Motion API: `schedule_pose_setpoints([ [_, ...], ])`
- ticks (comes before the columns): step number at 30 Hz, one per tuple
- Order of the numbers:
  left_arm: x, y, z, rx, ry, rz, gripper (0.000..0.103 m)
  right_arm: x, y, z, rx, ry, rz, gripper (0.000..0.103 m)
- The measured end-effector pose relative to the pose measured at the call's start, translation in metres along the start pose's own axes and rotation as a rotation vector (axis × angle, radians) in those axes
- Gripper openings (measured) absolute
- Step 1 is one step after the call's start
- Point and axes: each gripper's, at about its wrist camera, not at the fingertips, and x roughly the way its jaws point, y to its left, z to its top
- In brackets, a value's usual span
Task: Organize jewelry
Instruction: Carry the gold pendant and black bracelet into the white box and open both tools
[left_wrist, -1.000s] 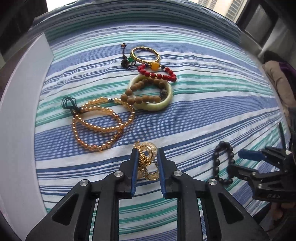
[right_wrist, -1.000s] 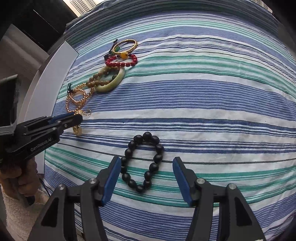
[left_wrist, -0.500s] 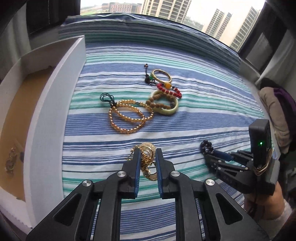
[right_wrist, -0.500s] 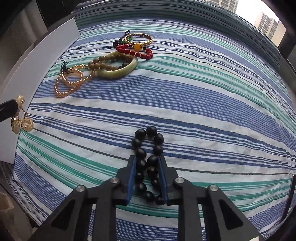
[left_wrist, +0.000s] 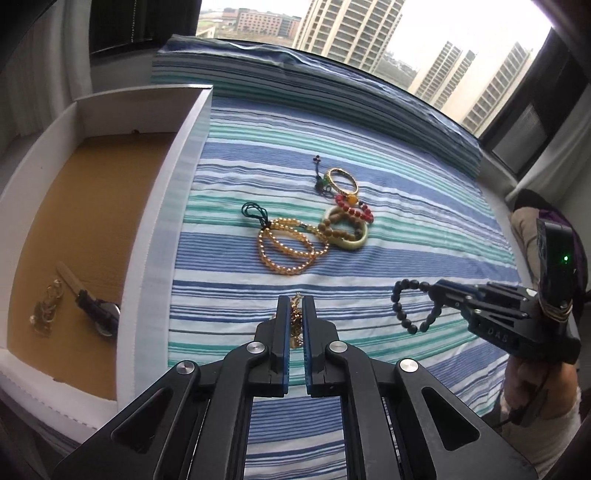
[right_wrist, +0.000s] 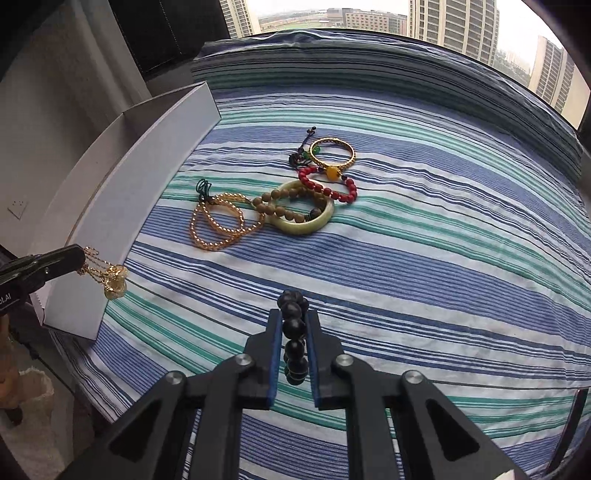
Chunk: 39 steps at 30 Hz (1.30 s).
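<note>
My left gripper (left_wrist: 295, 301) is shut on a gold chain necklace (left_wrist: 295, 321), held above the striped cloth; it hangs from that gripper in the right wrist view (right_wrist: 110, 277). My right gripper (right_wrist: 293, 314) is shut on a black bead bracelet (right_wrist: 293, 328), lifted off the cloth; it dangles in the left wrist view (left_wrist: 410, 306). A white box (left_wrist: 159, 236) with a brown floor stands at the left, holding a watch (left_wrist: 92, 306) and a gold chain (left_wrist: 46, 310).
On the cloth lie an amber bead strand (left_wrist: 288, 243), a jade bangle (left_wrist: 349, 236) with wooden beads, a red bead bracelet (left_wrist: 354, 208) and a gold bangle (left_wrist: 343, 181). The cloth's far edge meets a window. The box wall (right_wrist: 122, 206) runs along the left.
Both grippers closed on their pieces and lifted them off the cloth. The right one shut on the black bracelet. Both views pulled back and up, showing the box interior.
</note>
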Motion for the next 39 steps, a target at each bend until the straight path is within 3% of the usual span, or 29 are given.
schedule_pose_setpoints([
  [7, -0.073, 0.031, 0.031, -0.03, -0.117, 0.011, 0.003, -0.047, 0.07, 0.049, -0.116, -0.092, 0.12, 0.013],
  [13, -0.101, 0.09, 0.065, -0.082, -0.176, 0.158, 0.003, -0.067, 0.159, 0.105, -0.247, -0.178, 0.209, 0.013],
  [18, -0.075, 0.151, 0.084, -0.164, -0.147, 0.221, 0.003, -0.047, 0.228, 0.134, -0.322, -0.203, 0.289, 0.013],
  [23, -0.025, 0.199, 0.088, -0.237, -0.073, 0.244, 0.003, 0.019, 0.279, 0.15, -0.358, -0.141, 0.296, 0.013],
  [28, 0.017, 0.223, 0.08, -0.272, -0.01, 0.266, 0.003, 0.086, 0.293, 0.156, -0.363, -0.057, 0.24, 0.013],
  [34, 0.042, 0.231, 0.079, -0.265, 0.019, 0.308, 0.004, 0.113, 0.299, 0.154, -0.375, -0.062, 0.211, 0.014],
  [35, 0.041, 0.23, 0.079, -0.265, 0.014, 0.311, 0.005, 0.114, 0.299, 0.156, -0.37, -0.064, 0.211, 0.026],
  [36, 0.041, 0.23, 0.08, -0.265, 0.006, 0.318, 0.008, 0.115, 0.298, 0.156, -0.362, -0.064, 0.215, 0.036],
  [37, 0.039, 0.229, 0.08, -0.266, -0.001, 0.319, 0.014, 0.112, 0.295, 0.157, -0.349, -0.068, 0.223, 0.052],
  [39, 0.031, 0.227, 0.079, -0.272, -0.024, 0.324, 0.064, 0.105, 0.289, 0.157, -0.33, -0.083, 0.236, 0.054],
])
